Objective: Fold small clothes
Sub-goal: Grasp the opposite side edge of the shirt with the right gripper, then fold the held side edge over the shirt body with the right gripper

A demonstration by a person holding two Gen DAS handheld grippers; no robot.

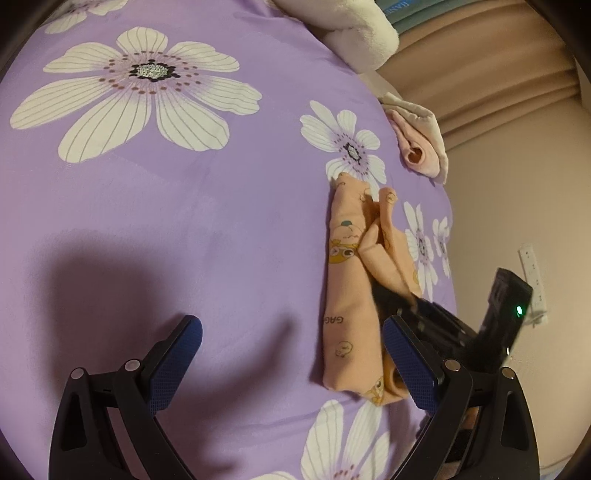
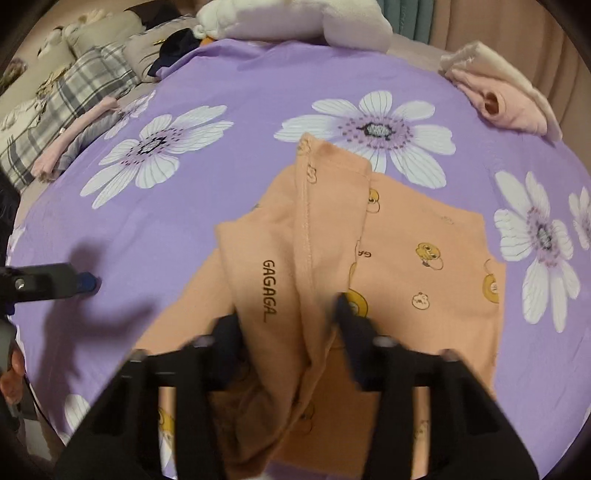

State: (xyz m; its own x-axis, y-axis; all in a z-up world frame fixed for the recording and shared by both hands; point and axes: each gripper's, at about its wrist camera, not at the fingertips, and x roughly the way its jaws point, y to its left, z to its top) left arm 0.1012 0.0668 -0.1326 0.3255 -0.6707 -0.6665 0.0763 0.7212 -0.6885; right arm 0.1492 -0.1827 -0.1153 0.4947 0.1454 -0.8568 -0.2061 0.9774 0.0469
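An orange baby garment point(image 2: 417, 258) printed with cartoon ducks and "GAGAGA" lies on the purple flowered bedsheet point(image 2: 229, 206). My right gripper point(image 2: 288, 328) is open, its jaws either side of a raised fold of the garment point(image 2: 288, 236) that drapes between them. In the left wrist view the garment point(image 1: 351, 295) lies folded long and narrow, with the right gripper point(image 1: 436, 325) on its right side. My left gripper point(image 1: 291, 362) is open and empty over bare sheet, left of the garment; it also shows in the right wrist view point(image 2: 85, 282).
A folded pink and cream pile point(image 2: 506, 99) sits at the sheet's far right corner. A white plush item point(image 2: 295, 18) lies at the far edge. Pink and grey folded clothes point(image 2: 77, 140) and plaid pillows point(image 2: 74, 96) lie far left. The bed's right edge point(image 1: 452, 258) is near the garment.
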